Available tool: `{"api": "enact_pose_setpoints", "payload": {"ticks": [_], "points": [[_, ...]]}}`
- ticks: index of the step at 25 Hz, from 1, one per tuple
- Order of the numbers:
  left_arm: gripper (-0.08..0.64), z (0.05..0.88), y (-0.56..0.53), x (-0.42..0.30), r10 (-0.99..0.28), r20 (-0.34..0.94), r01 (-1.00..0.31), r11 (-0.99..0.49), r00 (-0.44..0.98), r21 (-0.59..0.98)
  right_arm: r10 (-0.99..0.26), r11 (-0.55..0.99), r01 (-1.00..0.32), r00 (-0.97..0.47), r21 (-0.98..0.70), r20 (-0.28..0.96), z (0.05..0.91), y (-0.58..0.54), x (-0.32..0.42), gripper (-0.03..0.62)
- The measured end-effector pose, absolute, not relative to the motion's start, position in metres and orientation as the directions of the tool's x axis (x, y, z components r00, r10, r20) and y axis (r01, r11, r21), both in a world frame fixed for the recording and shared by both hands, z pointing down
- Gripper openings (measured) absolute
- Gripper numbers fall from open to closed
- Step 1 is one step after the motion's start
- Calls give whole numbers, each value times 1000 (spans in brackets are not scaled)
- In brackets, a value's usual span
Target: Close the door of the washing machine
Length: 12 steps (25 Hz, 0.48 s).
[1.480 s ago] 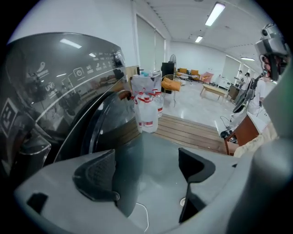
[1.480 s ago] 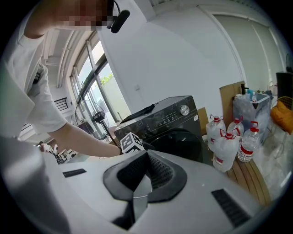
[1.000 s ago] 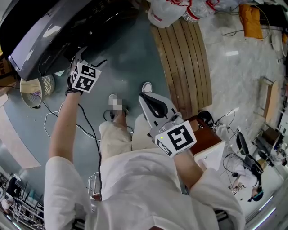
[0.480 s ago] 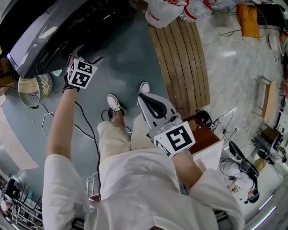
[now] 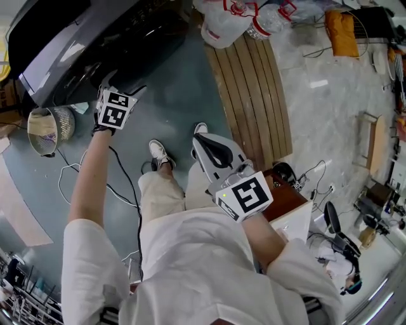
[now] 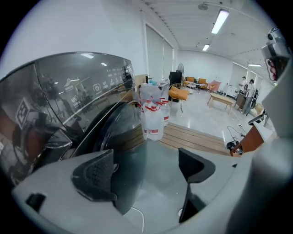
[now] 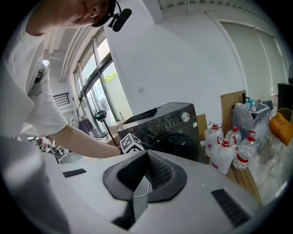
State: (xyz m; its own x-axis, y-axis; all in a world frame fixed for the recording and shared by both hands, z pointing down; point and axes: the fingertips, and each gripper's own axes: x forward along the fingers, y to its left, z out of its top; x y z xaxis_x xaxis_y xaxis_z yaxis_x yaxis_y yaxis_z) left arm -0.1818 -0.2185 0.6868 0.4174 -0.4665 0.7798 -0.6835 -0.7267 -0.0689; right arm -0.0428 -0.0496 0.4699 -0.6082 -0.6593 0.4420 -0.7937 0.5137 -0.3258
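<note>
While the person's left arm stretches to the upper left of the head view, the left gripper (image 5: 109, 86) sits right at the front of the dark washing machine (image 5: 70, 44). Its marker cube faces the camera. In the left gripper view its jaws stand wide apart (image 6: 144, 171) with nothing clamped between them. The round dark door (image 6: 112, 130) curves up the left centre of that frame, its lower edge just beside the left-hand pad. Whether pad and door touch cannot be told, nor how far the door stands from the machine's front.

At the centre of the head view, the right gripper (image 5: 212, 151) is held close to the person's body, well apart from the machine, over the blue-grey floor (image 5: 184, 82). The right gripper view shows its jaws pressed together (image 7: 146, 171), holding nothing. Beyond them the washing machine (image 7: 160, 121) stands in the middle of the frame. Its control panel and knob run along the top, with the round door (image 7: 181, 145) below, and the left gripper's marker cube (image 7: 131, 142) is just to the door's left.

A plastic bag of water bottles (image 5: 241, 19) sits at the top centre of the head view, at the end of a wooden slatted board (image 5: 254, 89). A wire basket (image 5: 47, 127) stands at the left edge below the machine.
</note>
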Motion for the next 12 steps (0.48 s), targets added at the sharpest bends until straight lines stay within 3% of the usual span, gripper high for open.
{"api": "enact_pose_setpoints", "payload": {"ticks": [12], "points": [[430,583,-167,-181,-569,671,-826,-551,475,117,-684,603,-770,-634,-210,361,370,-50,-47,-5]]}}
